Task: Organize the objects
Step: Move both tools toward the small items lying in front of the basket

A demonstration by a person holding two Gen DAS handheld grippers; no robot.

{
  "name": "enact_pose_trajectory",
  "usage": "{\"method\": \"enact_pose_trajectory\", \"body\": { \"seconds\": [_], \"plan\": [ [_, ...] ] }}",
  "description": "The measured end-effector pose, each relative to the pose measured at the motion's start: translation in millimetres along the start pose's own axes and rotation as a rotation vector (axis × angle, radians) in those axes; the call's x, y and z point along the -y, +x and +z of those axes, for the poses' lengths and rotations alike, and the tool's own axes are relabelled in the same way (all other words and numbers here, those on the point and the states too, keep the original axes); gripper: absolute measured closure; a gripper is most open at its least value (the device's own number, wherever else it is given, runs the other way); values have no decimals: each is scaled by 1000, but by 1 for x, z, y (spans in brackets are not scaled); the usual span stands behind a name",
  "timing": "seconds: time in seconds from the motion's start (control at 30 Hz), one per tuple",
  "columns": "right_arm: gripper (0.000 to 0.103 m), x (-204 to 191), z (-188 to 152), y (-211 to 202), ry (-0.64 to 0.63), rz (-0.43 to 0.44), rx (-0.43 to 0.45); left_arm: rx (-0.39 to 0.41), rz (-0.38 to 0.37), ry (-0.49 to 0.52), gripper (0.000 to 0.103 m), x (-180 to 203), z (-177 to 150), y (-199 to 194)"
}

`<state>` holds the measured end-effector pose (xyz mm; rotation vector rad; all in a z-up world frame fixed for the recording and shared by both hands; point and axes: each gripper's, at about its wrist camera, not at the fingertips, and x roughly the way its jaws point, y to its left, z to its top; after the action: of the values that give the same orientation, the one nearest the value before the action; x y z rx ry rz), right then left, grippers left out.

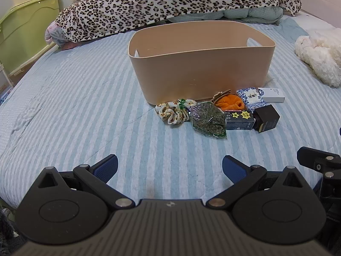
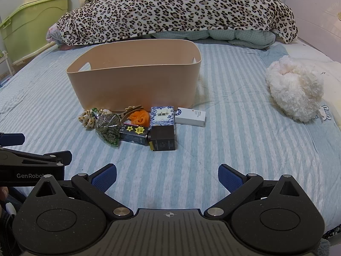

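Observation:
A tan bin (image 1: pixel 200 70) (image 2: pixel 136 85) stands on the striped bed. In front of it lie a leopard scrunchie (image 1: pixel 172 111) (image 2: pixel 87 118), a clear bag of dried herbs (image 1: pixel 208 121) (image 2: pixel 107 130), an orange cloth (image 1: pixel 231 103) (image 2: pixel 139 117), a dark box with yellow stars (image 1: pixel 239 120) (image 2: pixel 134 134), a black box (image 1: pixel 267 118) (image 2: pixel 163 138), a blue-white patterned box (image 1: pixel 251 98) (image 2: pixel 162 116) and a white box (image 1: pixel 271 95) (image 2: pixel 190 117). My left gripper (image 1: pixel 169 168) is open and empty, well short of them. My right gripper (image 2: pixel 167 176) is open and empty too.
A leopard blanket (image 2: pixel 177 10) is heaped behind the bin. A white fluffy plush (image 2: pixel 296 87) lies at the right. A green cabinet (image 1: pixel 23 32) stands beside the bed at left. The right gripper's body (image 1: pixel 319 164) shows at the left view's right edge.

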<state>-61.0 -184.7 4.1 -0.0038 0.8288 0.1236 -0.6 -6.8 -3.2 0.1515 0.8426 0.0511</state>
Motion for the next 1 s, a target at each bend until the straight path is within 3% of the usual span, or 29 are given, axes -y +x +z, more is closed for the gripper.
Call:
{"method": "enact_pose_trajectory", "body": {
  "seconds": [1.0],
  "plan": [
    [0, 1, 0, -1, 3, -2, 0, 4, -7, 1, 0, -1, 1, -2]
  ]
}}
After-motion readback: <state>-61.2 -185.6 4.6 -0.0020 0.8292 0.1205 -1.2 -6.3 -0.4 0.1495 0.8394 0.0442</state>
